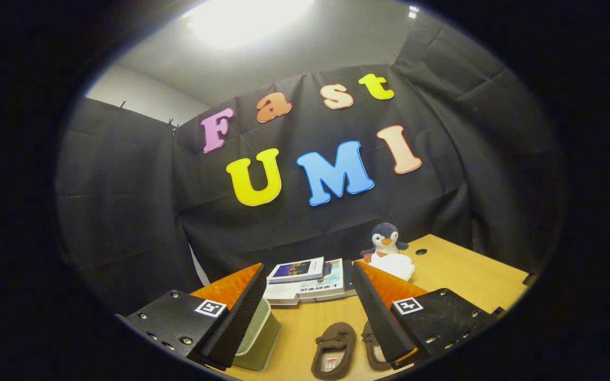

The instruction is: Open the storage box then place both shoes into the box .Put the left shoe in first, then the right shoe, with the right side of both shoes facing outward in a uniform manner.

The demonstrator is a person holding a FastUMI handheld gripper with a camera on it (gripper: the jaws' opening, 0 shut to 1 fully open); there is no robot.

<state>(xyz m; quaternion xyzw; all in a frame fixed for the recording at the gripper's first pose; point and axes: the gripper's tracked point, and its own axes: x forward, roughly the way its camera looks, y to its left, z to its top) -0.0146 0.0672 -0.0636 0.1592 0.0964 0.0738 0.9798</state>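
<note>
Furthest left, partly behind the left finger, a pale green storage box (260, 333) sits on the wooden table (458, 275); its lighter rim and one corner show, and whether its lid is on or off cannot be told from here. The gripper (307, 304) hangs above the table with its two fingers spread wide apart, holding nothing, the gap between them open over the tabletop. In that gap, low and near the right finger, lie two small brown shoes: one shoe (332, 350) rests in plain sight with its opening facing up, and the second shoe (371, 346) lies just beside it to the right, partly covered by the right finger. Beyond the fingers, a stack of books (307, 280) lies flat towards the back of the table, one smaller book on top of a larger one. Further right, near the back edge, a plush penguin (387, 241) stands upright on or just behind a white object (396, 264), close to the black cloth wall.
</note>
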